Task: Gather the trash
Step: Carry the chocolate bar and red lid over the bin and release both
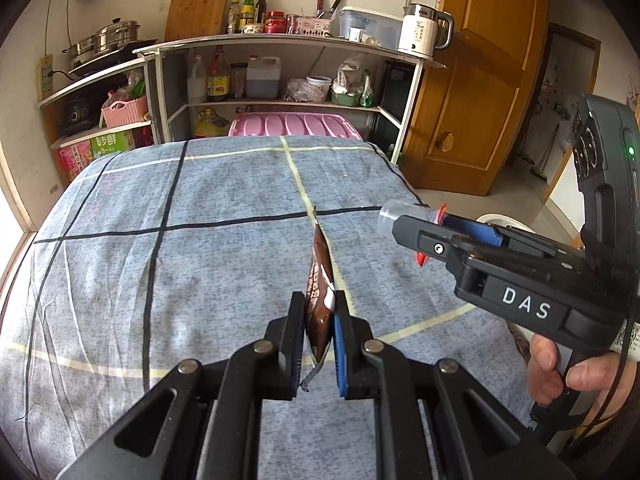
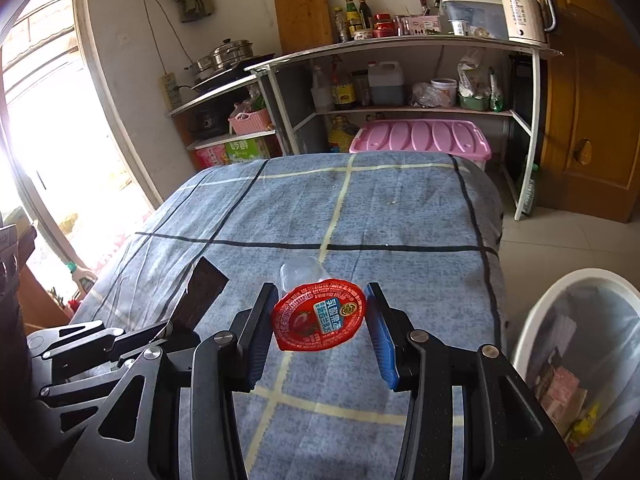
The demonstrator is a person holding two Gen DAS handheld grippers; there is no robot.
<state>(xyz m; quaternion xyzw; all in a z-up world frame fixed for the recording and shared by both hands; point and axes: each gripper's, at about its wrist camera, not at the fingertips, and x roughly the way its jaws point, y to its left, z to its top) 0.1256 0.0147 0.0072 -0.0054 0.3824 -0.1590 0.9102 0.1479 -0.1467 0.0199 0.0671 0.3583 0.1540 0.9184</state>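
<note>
1. Left wrist view: my left gripper (image 1: 318,316) is clamped on a brown wrapper (image 1: 320,280). The jaws are nearly together, with only the thin foil between the pads. I hold it by its lower end, so the rest stands up edge-on toward 12 o'clock, clear of the cloth (image 1: 160,208).

2. Same view: the wrapper is flat, glossy and dark brown with white lettering. A frayed thread hangs from its torn lower edge.

3. Same view: my right gripper (image 1: 404,224) comes in from 3 o'clock with a cup (image 1: 390,216) in its tips. A hand (image 1: 560,368) shows on its handle at 4 o'clock. The white rim of a bin (image 1: 502,222) peeks out just behind it.

4. Right wrist view: my right gripper (image 2: 320,312) grips the cup (image 2: 316,304) across its red lid, jaws about half closed on the rim. Holding it by the widest part keeps it from slipping. The clear body points away toward 12 o'clock.

5. Same view: the lid is red foil with a strawberry picture and a blue-and-white label. The cup under it looks clear and empty.

6. Same view: the left gripper (image 2: 172,326) sits at 9 o'clock with the wrapper (image 2: 202,296) sticking up. The bin (image 2: 532,320) is at 4 o'clock, lined, with trash already inside. I judge both pieces are held ready for dropping there.
</note>
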